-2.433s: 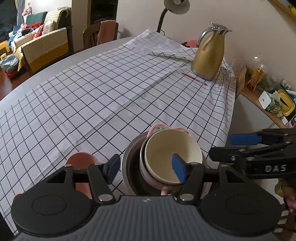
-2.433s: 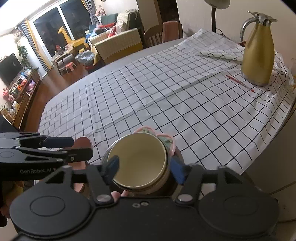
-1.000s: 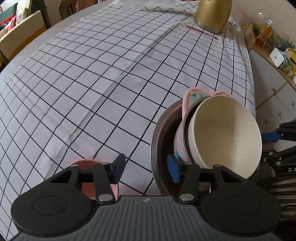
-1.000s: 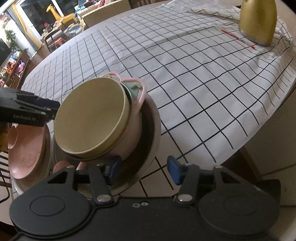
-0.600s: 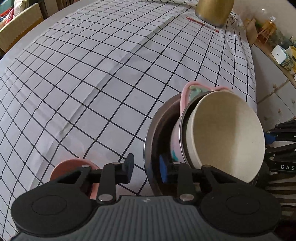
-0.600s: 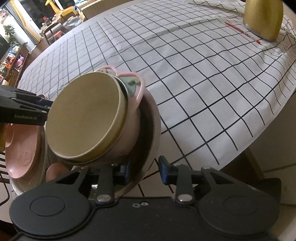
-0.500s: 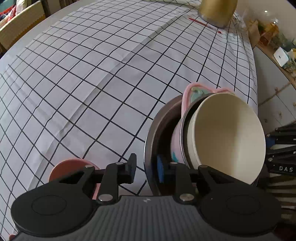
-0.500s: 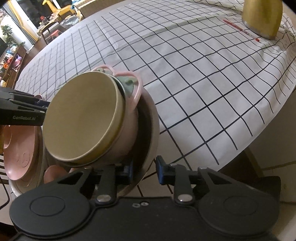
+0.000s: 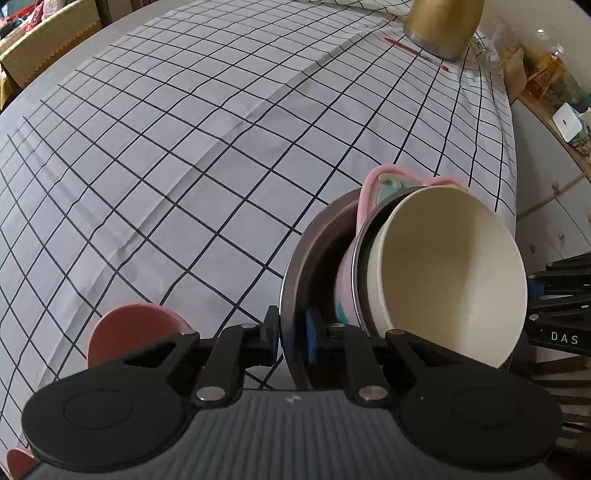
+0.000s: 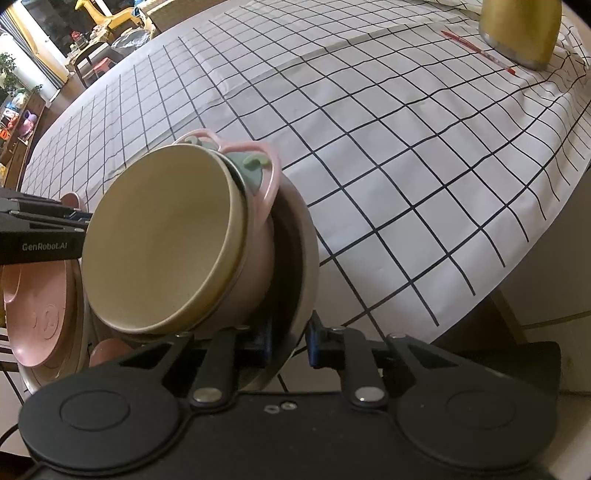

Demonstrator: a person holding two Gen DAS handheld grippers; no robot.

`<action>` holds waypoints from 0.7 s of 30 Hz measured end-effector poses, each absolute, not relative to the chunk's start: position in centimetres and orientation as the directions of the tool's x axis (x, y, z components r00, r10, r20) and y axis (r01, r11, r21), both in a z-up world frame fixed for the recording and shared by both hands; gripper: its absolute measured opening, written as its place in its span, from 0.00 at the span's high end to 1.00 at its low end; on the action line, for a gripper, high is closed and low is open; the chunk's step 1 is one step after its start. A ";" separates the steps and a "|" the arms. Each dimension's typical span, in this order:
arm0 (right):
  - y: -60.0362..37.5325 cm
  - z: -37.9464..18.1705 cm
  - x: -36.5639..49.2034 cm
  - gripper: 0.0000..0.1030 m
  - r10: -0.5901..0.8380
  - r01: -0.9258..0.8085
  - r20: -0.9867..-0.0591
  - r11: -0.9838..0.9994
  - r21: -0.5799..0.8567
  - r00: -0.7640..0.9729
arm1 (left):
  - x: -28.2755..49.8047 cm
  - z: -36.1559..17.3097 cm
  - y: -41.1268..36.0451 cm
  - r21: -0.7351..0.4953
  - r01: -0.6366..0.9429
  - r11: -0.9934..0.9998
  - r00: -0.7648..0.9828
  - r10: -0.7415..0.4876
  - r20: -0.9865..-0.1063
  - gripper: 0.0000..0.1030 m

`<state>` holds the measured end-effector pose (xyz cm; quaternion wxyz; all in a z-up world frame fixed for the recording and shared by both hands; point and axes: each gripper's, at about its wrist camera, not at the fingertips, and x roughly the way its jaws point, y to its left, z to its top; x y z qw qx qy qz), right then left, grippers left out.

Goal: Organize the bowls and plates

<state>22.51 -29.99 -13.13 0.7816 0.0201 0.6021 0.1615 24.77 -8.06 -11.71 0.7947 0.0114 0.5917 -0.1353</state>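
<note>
A stack of nested bowls sits at the near edge of the checked tablecloth. A cream bowl [image 9: 447, 273] lies inside a pink handled bowl [image 9: 369, 192], inside a wide dark metal bowl [image 9: 295, 273]. My left gripper [image 9: 290, 332] is shut on the metal bowl's left rim. My right gripper [image 10: 290, 338] is shut on the metal bowl's [image 10: 301, 266] right rim, with the cream bowl [image 10: 159, 254] and pink bowl [image 10: 266, 173] tilted inside. Pink plates [image 10: 37, 317] stand at the left.
A gold thermos jug [image 9: 439, 26] and a red pen [image 9: 417, 55] stand at the far right of the cloth [image 9: 184, 147]. A round pink piece [image 9: 129, 328] lies by the left gripper. A sideboard with small items [image 9: 554, 110] is at the right.
Both grippers have closed from open onto the metal bowl's rim, one on each side. The bowl stack looks more tilted than before.
</note>
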 end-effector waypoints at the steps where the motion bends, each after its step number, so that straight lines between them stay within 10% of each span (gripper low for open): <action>1: -30.1 -13.1 22.6 0.84 0.280 -0.227 -0.934 0.946 0.230 0.221 | 24.7 -11.7 -8.0 -0.143 0.226 0.963 0.263 -0.202 -0.943 0.87; 21: -30.9 -10.6 23.3 0.87 0.330 -0.232 -0.923 0.931 0.283 0.200 | 23.5 -9.1 -7.2 -0.156 0.156 0.975 0.295 -0.197 -0.935 0.87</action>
